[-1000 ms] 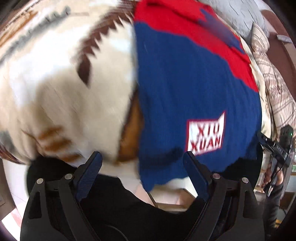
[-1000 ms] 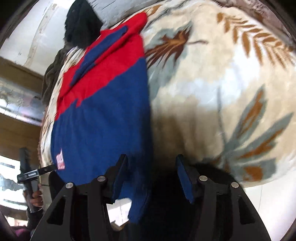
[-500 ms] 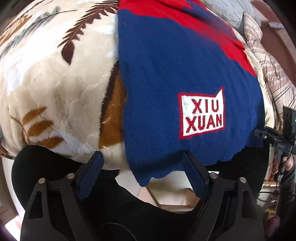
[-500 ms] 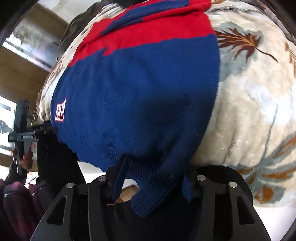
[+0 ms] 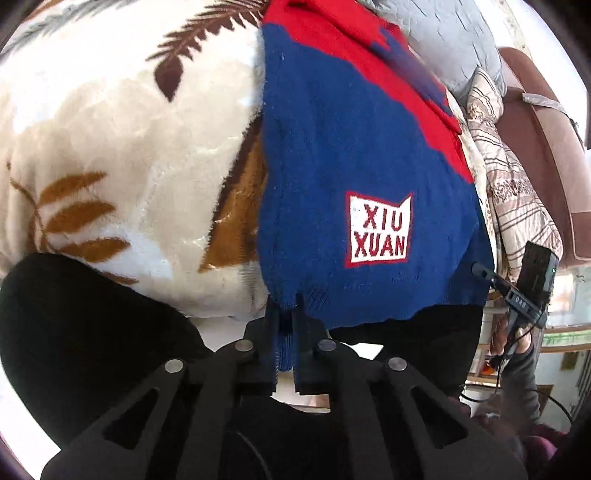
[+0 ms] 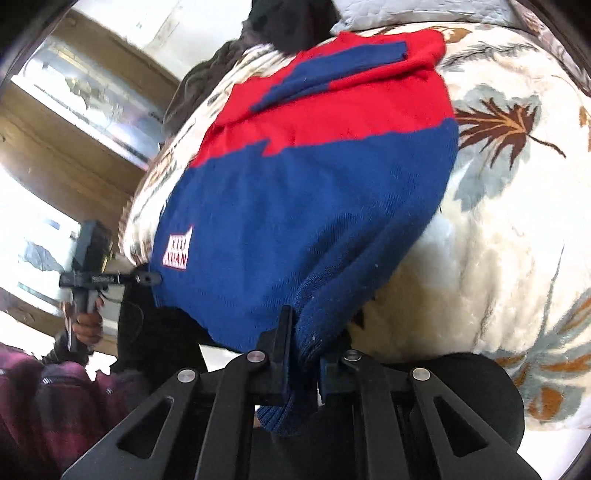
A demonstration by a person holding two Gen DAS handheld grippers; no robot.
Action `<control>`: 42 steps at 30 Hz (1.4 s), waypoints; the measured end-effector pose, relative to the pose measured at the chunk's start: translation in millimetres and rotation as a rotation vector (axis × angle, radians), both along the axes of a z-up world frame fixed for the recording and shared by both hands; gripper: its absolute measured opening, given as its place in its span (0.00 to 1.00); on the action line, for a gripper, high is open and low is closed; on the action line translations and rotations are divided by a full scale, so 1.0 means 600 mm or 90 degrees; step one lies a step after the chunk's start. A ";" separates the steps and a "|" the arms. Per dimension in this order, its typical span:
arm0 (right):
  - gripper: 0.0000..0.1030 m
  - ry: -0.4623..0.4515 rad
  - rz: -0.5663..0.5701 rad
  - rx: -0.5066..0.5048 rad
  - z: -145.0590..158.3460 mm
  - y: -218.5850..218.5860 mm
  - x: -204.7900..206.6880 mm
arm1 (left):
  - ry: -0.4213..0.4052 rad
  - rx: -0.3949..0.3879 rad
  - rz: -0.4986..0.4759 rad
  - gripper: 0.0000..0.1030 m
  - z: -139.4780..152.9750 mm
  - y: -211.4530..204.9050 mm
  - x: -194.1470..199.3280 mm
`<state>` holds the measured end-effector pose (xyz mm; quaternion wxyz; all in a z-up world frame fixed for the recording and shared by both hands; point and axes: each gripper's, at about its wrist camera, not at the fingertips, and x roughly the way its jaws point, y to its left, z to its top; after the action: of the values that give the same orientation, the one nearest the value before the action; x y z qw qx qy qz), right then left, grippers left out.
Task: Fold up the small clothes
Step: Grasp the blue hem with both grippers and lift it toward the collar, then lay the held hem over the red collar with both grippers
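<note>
A small knitted sweater, navy below and red on top, with a white "XIU XUAN" patch, lies on a cream leaf-print blanket and hangs over its near edge. My left gripper is shut on the hem at the sweater's left corner. In the right wrist view, the sweater bunches into a fold between the fingers of my right gripper. Its jaws are closing, with the pads pressed on the navy hem at the right corner. Each view also catches the other hand-held gripper at the sweater's far hem corner.
A grey pillow, striped bedding and a brown headboard lie beyond the sweater. A dark garment sits at the blanket's far end. The person's black clothing is below the blanket edge. A wooden window frame stands to the left.
Both grippers came in to the sweater's near hem and their wide jaws closed on it, left on the left corner, right on the right corner.
</note>
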<state>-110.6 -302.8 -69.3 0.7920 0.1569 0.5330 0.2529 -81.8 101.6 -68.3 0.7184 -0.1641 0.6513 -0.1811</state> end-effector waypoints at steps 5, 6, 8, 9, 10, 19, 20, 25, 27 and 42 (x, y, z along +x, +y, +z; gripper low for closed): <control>0.15 0.051 -0.016 -0.020 -0.025 -0.001 0.005 | 0.026 0.004 -0.036 0.21 -0.018 -0.019 0.002; 0.16 0.058 -0.020 -0.021 -0.030 -0.004 0.006 | 0.034 0.000 -0.042 0.31 -0.024 -0.024 0.002; 0.16 0.064 -0.024 -0.017 -0.038 -0.006 0.006 | 0.045 -0.003 -0.046 0.34 -0.028 -0.035 0.004; 0.16 0.064 -0.021 -0.017 -0.039 -0.005 0.005 | 0.049 -0.003 -0.047 0.33 -0.028 -0.035 0.007; 0.12 0.058 -0.011 -0.022 -0.038 0.000 0.003 | 0.053 -0.005 -0.050 0.32 -0.030 -0.034 0.009; 0.09 -0.044 -0.011 0.116 0.031 -0.013 0.000 | -0.022 -0.130 -0.084 0.05 0.051 -0.031 0.008; 0.09 -0.052 -0.017 0.130 0.037 -0.014 0.003 | -0.030 -0.138 -0.081 0.06 0.057 -0.027 0.012; 0.09 -0.091 -0.044 0.187 0.066 -0.020 0.022 | -0.046 -0.197 -0.042 0.05 0.081 -0.017 0.054; 0.09 -0.111 -0.056 0.208 0.079 -0.026 0.033 | -0.058 -0.200 -0.034 0.05 0.087 -0.005 0.071; 0.09 -0.188 -0.240 0.325 0.122 -0.097 0.202 | -0.173 -0.181 0.089 0.06 0.129 0.010 0.256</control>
<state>10.7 -361.3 4.2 0.8287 0.4073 0.2940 0.2469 71.7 107.4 9.0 0.7800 -0.2829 0.5033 -0.2413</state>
